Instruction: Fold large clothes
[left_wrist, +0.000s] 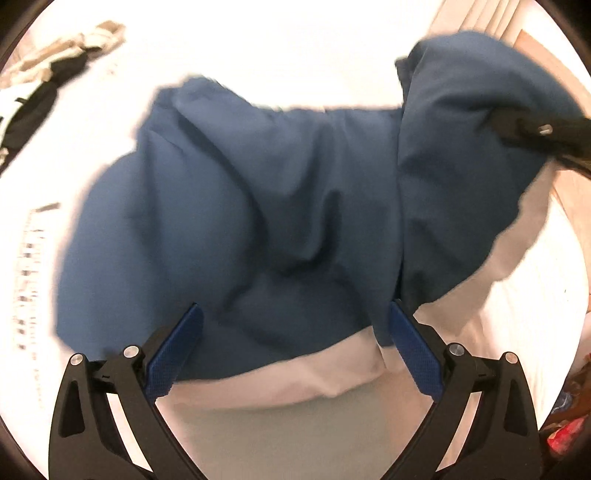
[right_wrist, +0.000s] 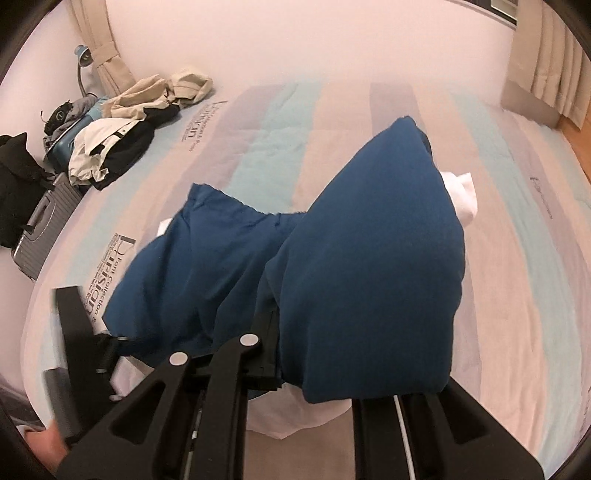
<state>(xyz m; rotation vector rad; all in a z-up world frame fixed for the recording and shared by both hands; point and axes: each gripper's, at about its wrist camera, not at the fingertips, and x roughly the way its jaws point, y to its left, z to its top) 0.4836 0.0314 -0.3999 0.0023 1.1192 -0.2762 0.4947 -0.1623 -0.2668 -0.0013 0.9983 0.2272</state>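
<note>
A large dark blue garment with a white lining lies bunched on the bed. My left gripper is open above its near edge, the blue pads wide apart and holding nothing. My right gripper enters from the right in the left wrist view, shut on a raised fold of the blue garment. In the right wrist view that fold drapes over the fingers and hides the tips. The left gripper shows at the lower left there.
The bed has a pastel striped cover with printed lettering. A pile of beige, white and black clothes lies at its far left corner. A grey suitcase, a lamp and curtains stand around the bed.
</note>
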